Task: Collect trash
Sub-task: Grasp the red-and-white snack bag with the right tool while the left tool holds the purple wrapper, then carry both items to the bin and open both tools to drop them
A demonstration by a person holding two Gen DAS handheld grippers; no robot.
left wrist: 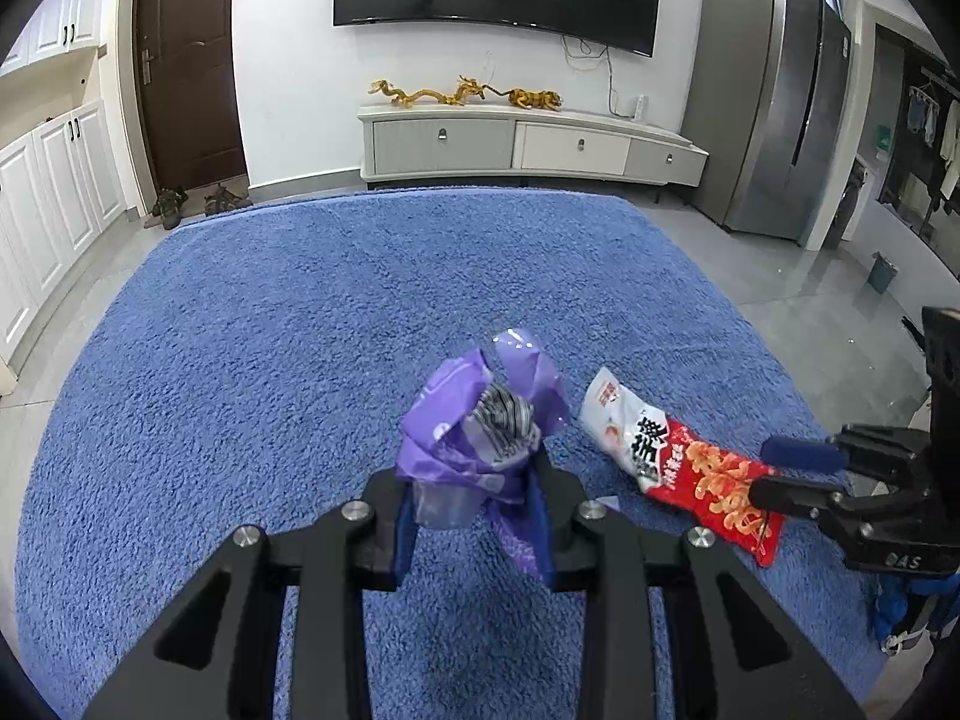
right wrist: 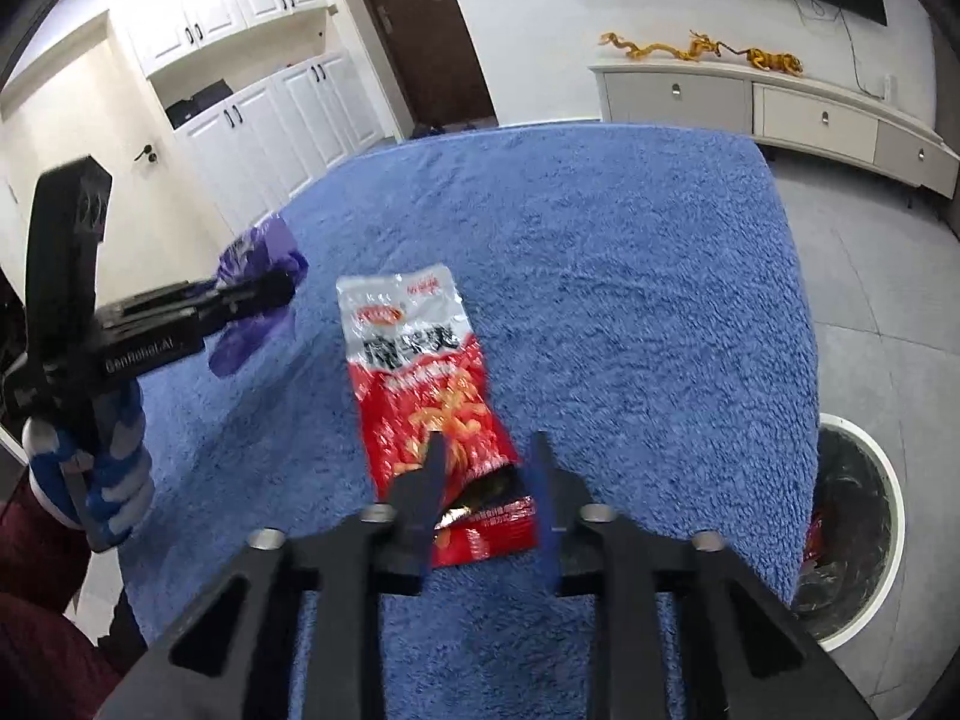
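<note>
A crumpled purple wrapper (left wrist: 480,426) stands up between the fingers of my left gripper (left wrist: 474,474), which is shut on it above the blue carpet (left wrist: 270,330). A red and white snack bag (left wrist: 666,450) lies flat on the carpet to its right. My right gripper (left wrist: 765,471) reaches over the bag's red end from the right. In the right wrist view the bag (right wrist: 414,348) lies lengthwise, and its torn lower end sits between the spread fingers of my right gripper (right wrist: 487,462). The pads do not press on it. At the left, the left gripper (right wrist: 282,294) holds the purple wrapper (right wrist: 258,258).
A round bin with a white rim (right wrist: 894,510) and a dark liner stands on the tiled floor off the carpet's right edge. A gloved hand (right wrist: 114,468) grips the left tool's handle. A low TV cabinet (left wrist: 528,144), a fridge (left wrist: 774,108) and a small green bin (left wrist: 882,273) stand beyond the carpet.
</note>
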